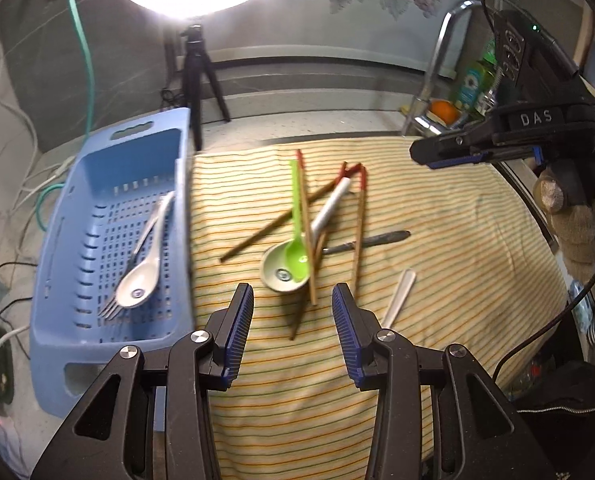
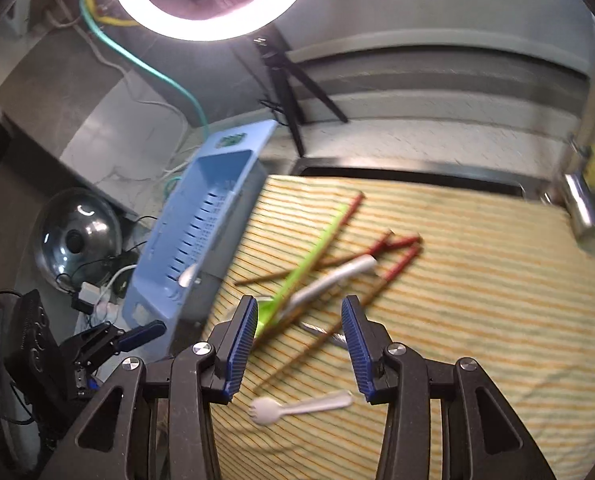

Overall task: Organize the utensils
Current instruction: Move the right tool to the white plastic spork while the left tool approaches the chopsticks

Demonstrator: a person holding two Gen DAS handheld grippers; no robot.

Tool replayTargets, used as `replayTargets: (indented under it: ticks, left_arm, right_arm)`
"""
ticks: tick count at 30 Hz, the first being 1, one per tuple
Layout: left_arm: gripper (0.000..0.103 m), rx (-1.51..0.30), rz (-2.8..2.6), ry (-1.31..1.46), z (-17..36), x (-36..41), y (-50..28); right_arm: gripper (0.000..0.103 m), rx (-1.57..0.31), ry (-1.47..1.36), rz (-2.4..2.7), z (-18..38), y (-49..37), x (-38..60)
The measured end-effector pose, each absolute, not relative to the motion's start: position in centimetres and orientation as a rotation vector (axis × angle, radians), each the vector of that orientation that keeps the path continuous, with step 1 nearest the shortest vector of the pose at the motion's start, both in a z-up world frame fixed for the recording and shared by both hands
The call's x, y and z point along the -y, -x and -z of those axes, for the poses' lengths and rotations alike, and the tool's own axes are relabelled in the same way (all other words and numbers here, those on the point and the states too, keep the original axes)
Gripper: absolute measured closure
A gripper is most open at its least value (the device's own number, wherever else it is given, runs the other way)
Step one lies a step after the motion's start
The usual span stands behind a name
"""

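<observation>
A blue slotted basket [image 1: 57, 280] at the left holds a white spoon [image 1: 143, 272] and a metal fork [image 1: 115, 304]. On the striped cloth [image 1: 437, 280] lie a green spoon [image 1: 297, 236], a white ladle spoon [image 1: 279, 272], several red-tipped chopsticks [image 1: 359, 232], a dark knife [image 1: 377, 240] and a white plastic spork [image 1: 399, 296]. My left gripper [image 1: 293, 296] is open and empty just short of the spoons. My right gripper [image 2: 297, 320] is open and empty above the pile; the spork [image 2: 297, 404] lies below it. The right gripper also shows in the left wrist view [image 1: 457, 152].
A ring light on a black tripod [image 1: 197, 80] stands behind the basket. A chrome tap [image 1: 437, 64], bottles and an orange stand at the back right. Cables and a steel bowl [image 2: 77, 236] lie left of the basket [image 2: 201, 232].
</observation>
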State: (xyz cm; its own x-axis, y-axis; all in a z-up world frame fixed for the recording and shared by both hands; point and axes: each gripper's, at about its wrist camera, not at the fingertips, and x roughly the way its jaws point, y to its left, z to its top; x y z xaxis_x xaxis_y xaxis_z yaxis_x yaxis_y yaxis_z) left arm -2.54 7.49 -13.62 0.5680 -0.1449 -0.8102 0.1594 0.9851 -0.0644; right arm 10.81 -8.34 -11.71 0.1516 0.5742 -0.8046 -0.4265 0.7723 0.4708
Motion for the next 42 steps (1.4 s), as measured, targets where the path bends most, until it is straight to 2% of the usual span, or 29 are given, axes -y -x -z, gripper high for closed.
replayTargets:
  ticks: [8, 11, 19, 25, 31, 38, 42]
  left_arm:
    - [0.065, -0.987, 0.302, -0.054, 14.9, -4.8, 1.3]
    - [0.083, -1.016, 0.366, -0.059, 15.5, -4.2, 0.5]
    - [0.083, -1.064, 0.470, -0.128, 16.4, -3.3, -1.5]
    - [0.083, -1.045, 0.499, -0.130, 16.3, -4.3, -2.0]
    - [0.083, -1.031, 0.499, -0.094, 16.3, -6.1, -2.2]
    - [0.083, -1.048, 0.510, -0.104, 16.6, -5.9, -3.2]
    - [0.083, -1.069, 0.533, -0.136, 16.7, -4.2, -4.4]
  right_arm:
    - [0.063, -1.419, -0.328, -0.603, 17.2, -8.4, 11.9]
    - [0.070, -1.476, -0.376, -0.585, 18.8, -7.2, 11.8]
    - [0.078, -1.557, -0.475, -0.472, 21.3, -5.6, 9.8]
    - [0.078, -1.564, -0.475, -0.319, 21.6, -5.4, 8.3]
    - [0.079, -1.552, -0.300, -0.239, 21.2, -6.2, 5.1]
    - [0.089, -1.518, -0.165, -0.261, 20.8, -7.0, 3.8]
    - [0.089, -1.501, -0.121, -0.276, 20.6, -7.4, 4.4]
